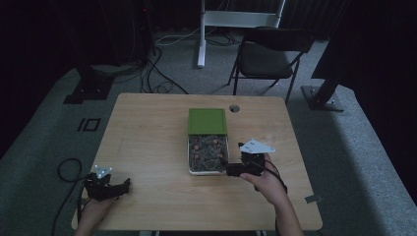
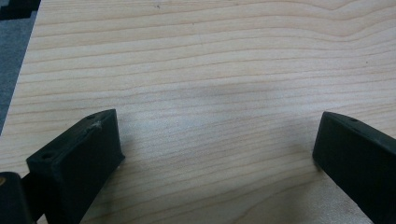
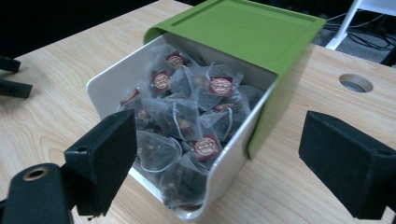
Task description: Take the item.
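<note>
Dim, murky high view with dark surroundings; both gripper views brighter (soft shadows), slightly soft near the edges.

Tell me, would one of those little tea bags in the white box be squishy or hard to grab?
Probably squishy: the tea bags look like thin mesh pouches that sag against each other. They likely weigh very little. Piled loosely in the white box, a neighbour might lift too. The right tool is open just in front.
</note>
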`<action>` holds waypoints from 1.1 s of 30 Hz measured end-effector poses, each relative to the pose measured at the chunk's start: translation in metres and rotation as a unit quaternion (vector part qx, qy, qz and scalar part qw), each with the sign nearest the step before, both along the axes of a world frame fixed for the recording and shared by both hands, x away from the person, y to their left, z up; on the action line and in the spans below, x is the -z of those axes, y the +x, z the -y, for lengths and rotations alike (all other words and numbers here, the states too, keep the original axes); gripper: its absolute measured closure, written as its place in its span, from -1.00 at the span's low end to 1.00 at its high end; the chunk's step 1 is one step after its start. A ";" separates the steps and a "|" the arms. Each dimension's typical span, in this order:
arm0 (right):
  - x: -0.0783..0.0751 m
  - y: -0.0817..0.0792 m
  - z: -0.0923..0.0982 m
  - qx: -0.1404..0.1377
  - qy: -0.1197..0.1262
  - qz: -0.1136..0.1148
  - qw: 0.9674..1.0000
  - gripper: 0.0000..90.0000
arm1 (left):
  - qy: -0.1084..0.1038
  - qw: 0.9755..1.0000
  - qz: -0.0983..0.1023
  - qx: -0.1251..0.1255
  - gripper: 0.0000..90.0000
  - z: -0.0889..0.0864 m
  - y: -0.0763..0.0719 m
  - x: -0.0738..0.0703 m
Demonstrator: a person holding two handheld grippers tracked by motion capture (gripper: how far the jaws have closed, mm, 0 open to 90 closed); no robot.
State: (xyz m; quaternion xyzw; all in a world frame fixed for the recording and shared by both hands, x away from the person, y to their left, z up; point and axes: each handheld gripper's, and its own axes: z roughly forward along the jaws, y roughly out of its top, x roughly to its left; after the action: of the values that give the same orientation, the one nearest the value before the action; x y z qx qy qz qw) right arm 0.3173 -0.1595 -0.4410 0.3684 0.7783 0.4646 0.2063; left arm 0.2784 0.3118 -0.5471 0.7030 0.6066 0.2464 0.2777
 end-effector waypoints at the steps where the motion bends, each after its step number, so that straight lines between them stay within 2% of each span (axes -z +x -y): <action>1: 0.000 0.000 -0.002 -0.002 0.001 -0.002 1.000 -0.75 | 0.000 1.000 0.000 0.000 -0.96 0.000 0.000 0.000; 19: 0.008 0.002 -0.037 -0.044 -0.011 -0.010 0.999 -0.70 | 0.000 1.000 0.000 0.000 -0.96 0.000 0.000 0.000; 33: 0.014 0.002 -0.061 -0.078 -0.014 -0.017 0.997 -0.70 | 0.000 1.000 0.000 0.000 -0.96 0.000 0.000 0.000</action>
State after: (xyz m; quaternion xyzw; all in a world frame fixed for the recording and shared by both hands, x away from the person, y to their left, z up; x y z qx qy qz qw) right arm 0.3193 -0.0984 -0.4552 0.3115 0.8147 0.4617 0.1614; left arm 0.2784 0.3118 -0.5471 0.7029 0.6067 0.2463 0.2778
